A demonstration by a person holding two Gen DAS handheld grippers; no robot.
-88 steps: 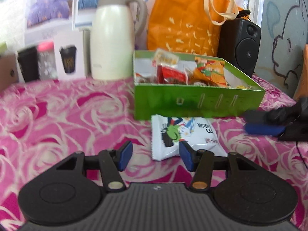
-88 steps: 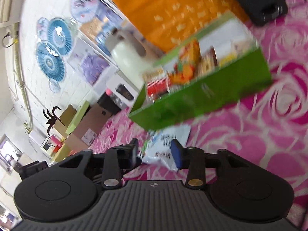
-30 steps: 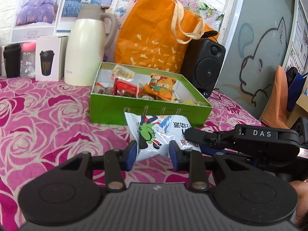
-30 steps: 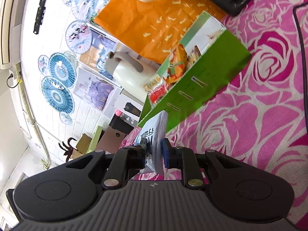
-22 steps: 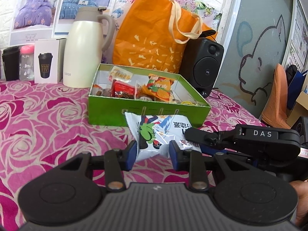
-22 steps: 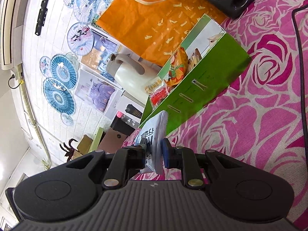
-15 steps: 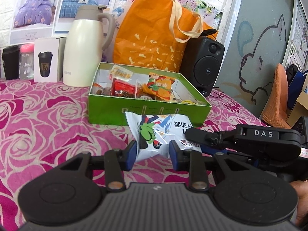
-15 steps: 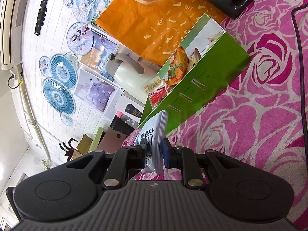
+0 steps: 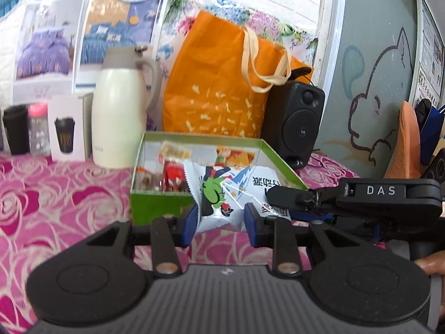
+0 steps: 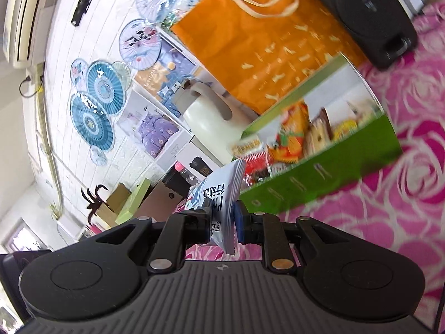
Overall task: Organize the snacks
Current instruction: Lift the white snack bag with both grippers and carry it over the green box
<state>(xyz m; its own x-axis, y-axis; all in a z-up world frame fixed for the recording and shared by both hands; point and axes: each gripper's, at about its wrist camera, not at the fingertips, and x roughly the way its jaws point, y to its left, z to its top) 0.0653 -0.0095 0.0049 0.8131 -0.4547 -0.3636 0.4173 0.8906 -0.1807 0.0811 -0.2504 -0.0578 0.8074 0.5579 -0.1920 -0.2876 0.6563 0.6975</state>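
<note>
A white snack bag [image 9: 222, 194] with a green cartoon figure is held in the air by both grippers, in front of and partly over the near wall of the green box [image 9: 158, 208]. My left gripper [image 9: 221, 224] is shut on the bag's lower edge. My right gripper [image 10: 222, 222] is shut on the bag's [image 10: 222, 194] right end; its body marked DAS [image 9: 383, 194] shows in the left wrist view. The green box [image 10: 333, 172] holds several snack packs.
Behind the box stand a cream thermos jug [image 9: 119, 111], an orange tote bag [image 9: 222, 97] and a black speaker [image 9: 294, 122]. A white carton [image 9: 68, 128], a black cup and a pink-lidded bottle stand at back left. The table has a pink rose cloth [image 9: 55, 200].
Both grippers closed on the snack bag, lifted it off the cloth, and have now carried it up and forward to the box's near wall.
</note>
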